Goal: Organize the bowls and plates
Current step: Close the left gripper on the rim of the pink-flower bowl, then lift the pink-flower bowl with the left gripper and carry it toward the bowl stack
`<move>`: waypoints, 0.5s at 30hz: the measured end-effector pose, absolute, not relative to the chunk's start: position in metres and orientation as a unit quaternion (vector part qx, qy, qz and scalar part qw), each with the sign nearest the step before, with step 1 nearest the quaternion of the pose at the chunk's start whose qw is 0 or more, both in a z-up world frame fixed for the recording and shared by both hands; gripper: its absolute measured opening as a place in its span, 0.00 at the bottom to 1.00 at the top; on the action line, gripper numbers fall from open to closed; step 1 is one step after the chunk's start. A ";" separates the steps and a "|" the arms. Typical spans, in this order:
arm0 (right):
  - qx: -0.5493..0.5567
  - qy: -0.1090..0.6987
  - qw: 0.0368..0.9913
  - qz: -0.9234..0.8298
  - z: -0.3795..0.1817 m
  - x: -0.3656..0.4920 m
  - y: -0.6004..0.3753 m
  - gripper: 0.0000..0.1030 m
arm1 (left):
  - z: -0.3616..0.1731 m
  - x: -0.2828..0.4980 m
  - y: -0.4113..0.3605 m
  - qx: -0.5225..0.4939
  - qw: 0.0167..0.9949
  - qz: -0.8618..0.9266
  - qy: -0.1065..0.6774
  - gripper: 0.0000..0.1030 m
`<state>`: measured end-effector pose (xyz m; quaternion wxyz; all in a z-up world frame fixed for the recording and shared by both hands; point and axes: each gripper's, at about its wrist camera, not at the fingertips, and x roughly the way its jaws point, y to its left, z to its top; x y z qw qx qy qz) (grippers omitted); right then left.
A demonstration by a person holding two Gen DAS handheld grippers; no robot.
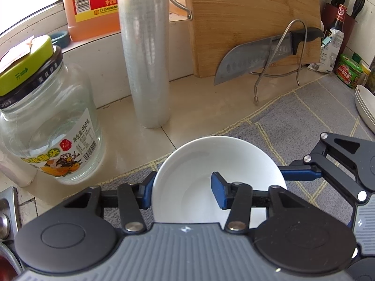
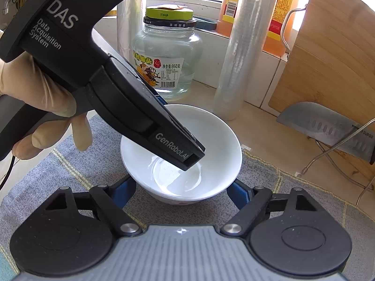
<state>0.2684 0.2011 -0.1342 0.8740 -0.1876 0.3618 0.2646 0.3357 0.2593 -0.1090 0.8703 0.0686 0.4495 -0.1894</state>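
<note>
A white bowl [image 1: 211,159] [image 2: 218,140] stands on a grey checked cloth [image 1: 304,121]. My left gripper [image 1: 184,187] is shut on its near rim: one blue pad lies outside the wall and the other inside the bowl. In the right wrist view the left gripper [image 2: 192,159] reaches down into the bowl, held by a gloved hand [image 2: 35,98]. My right gripper [image 2: 182,192] straddles the bowl low down, and its blue pads rest against the outer wall on both sides. A short stack of white plates [image 1: 365,107] sits at the right edge of the cloth.
Behind the bowl stand a glass jar with a green lid [image 1: 46,121], a roll of cling film [image 1: 147,58] and an orange bottle [image 1: 93,4]. A bamboo cutting board [image 1: 246,23] and a knife [image 1: 257,56] lean in a wire rack [image 1: 276,70]. Condiments [image 1: 349,72] crowd the right corner.
</note>
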 end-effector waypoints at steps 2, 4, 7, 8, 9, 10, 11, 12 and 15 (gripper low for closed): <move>-0.187 0.363 0.874 0.264 -0.134 0.269 0.201 0.85 | -0.108 0.336 0.260 0.066 0.870 -0.192 0.449 0.47; -0.187 0.362 0.874 0.264 -0.133 0.268 0.200 0.85 | -0.106 0.336 0.261 0.066 0.869 -0.194 0.450 0.47; -0.188 0.362 0.874 0.263 -0.134 0.268 0.200 0.85 | -0.105 0.335 0.262 0.067 0.869 -0.196 0.450 0.47; -0.188 0.362 0.875 0.262 -0.134 0.268 0.201 0.85 | -0.106 0.336 0.262 0.066 0.868 -0.196 0.451 0.47; -0.189 0.361 0.875 0.262 -0.134 0.268 0.201 0.85 | -0.106 0.335 0.262 0.065 0.868 -0.196 0.451 0.47; -0.189 0.362 0.875 0.261 -0.134 0.268 0.201 0.85 | -0.106 0.335 0.262 0.064 0.868 -0.197 0.451 0.47; -0.189 0.363 0.874 0.261 -0.134 0.268 0.201 0.85 | -0.106 0.335 0.262 0.066 0.867 -0.198 0.452 0.47; -0.190 0.362 0.874 0.262 -0.134 0.268 0.201 0.85 | -0.106 0.335 0.261 0.069 0.867 -0.198 0.452 0.47; -0.194 0.362 0.873 0.262 -0.133 0.267 0.202 0.85 | -0.106 0.333 0.261 0.074 0.866 -0.200 0.453 0.47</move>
